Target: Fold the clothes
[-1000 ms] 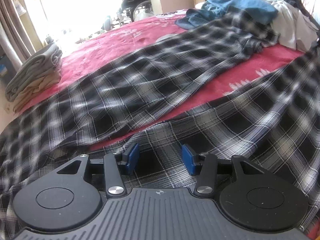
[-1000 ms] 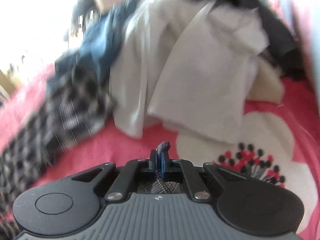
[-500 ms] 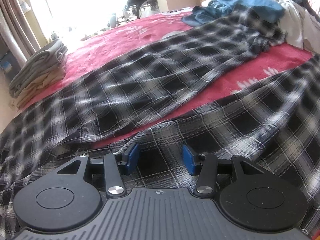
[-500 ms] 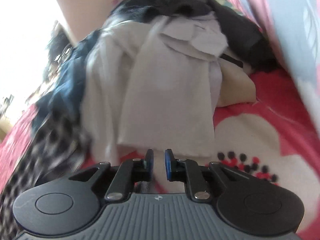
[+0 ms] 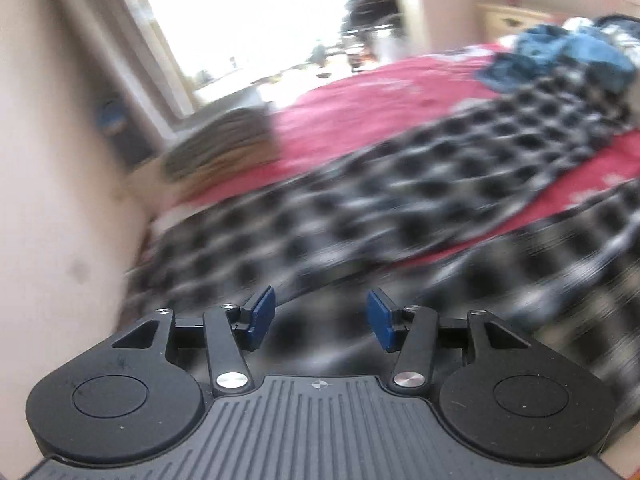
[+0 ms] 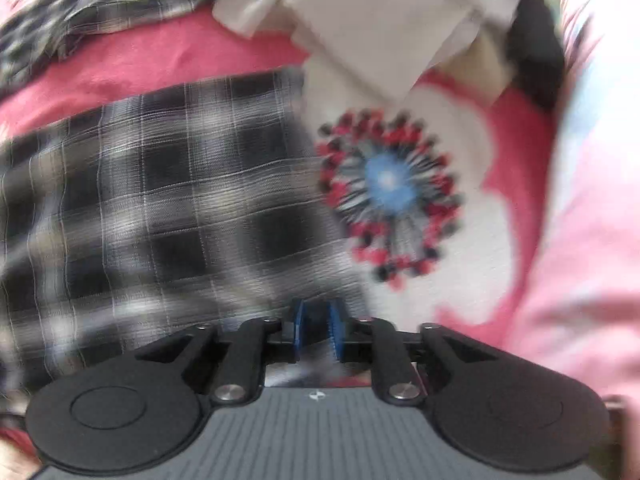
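Plaid garment: black-and-white check, spread long across the red bed cover, two lengths running side by side with a strip of red showing between them. In the right wrist view one squared end of it lies flat beside the flower print on the cover. Both views are motion-blurred, so seams and hems are hard to make out.

Left gripper: jaws wide apart, nothing between them, poised just over the near plaid cloth. Right gripper: jaws drawn close with a narrow gap; dark cloth seems to sit in the gap, but I cannot tell whether it is pinched or merely behind.

Handling, as a judgement: thin woven fabric, light and limp, no stiffness of its own. It will sag, drag and bunch if you lift it from the middle. You would do best to take it at an edge or corner, pinching a hem where the layers are doubled, and to keep both holds level so the cloth hangs square. It should not be slippery, though a single layer can creep out of a shallow pinch.

Other items: a folded grey stack at the far left edge of the bed; an unsorted heap, blue and white clothing, at the far end.
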